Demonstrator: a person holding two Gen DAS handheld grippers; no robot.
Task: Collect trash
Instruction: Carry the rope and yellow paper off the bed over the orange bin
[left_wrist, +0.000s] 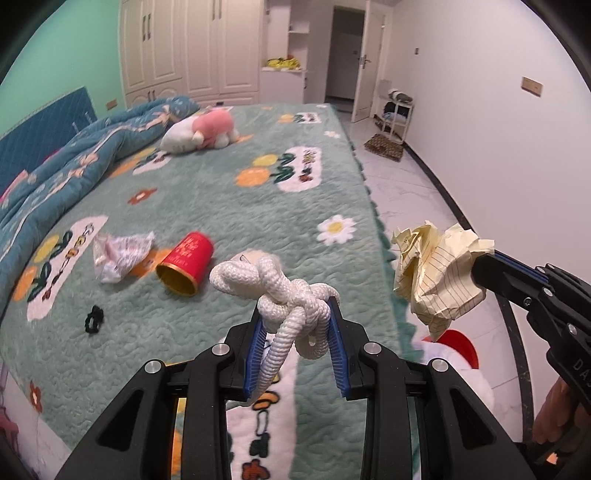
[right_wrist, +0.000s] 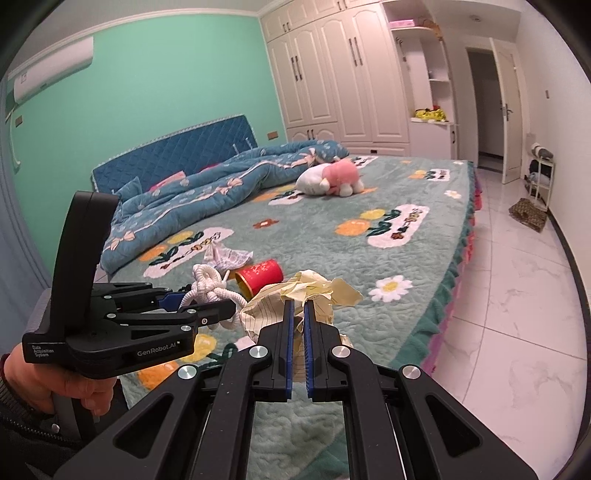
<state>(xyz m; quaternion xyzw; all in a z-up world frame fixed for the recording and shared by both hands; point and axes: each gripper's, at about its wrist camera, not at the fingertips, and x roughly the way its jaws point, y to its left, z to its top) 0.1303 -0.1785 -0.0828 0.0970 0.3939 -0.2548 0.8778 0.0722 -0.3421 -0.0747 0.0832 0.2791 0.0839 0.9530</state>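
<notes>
My left gripper (left_wrist: 297, 308) is shut on a knotted white rope (left_wrist: 275, 286) and holds it above the green bedspread (left_wrist: 229, 192). My right gripper (right_wrist: 298, 306) is shut on a crumpled yellow lined paper (right_wrist: 314, 290), held above the bed's near edge; the paper also shows in the left wrist view (left_wrist: 436, 273). The rope shows in the right wrist view (right_wrist: 210, 284). On the bed lie a red paper cup (left_wrist: 186, 262) on its side and a crumpled white wrapper (left_wrist: 120, 253) beside it.
A small black hair tie (left_wrist: 92, 319) lies on the bedspread at the left. A pink and white plush toy (left_wrist: 203, 131) and a rumpled blue quilt (left_wrist: 74, 162) lie farther back. White tiled floor (left_wrist: 406, 192) runs to the right of the bed. A red and white thing (left_wrist: 456, 347) shows below the paper.
</notes>
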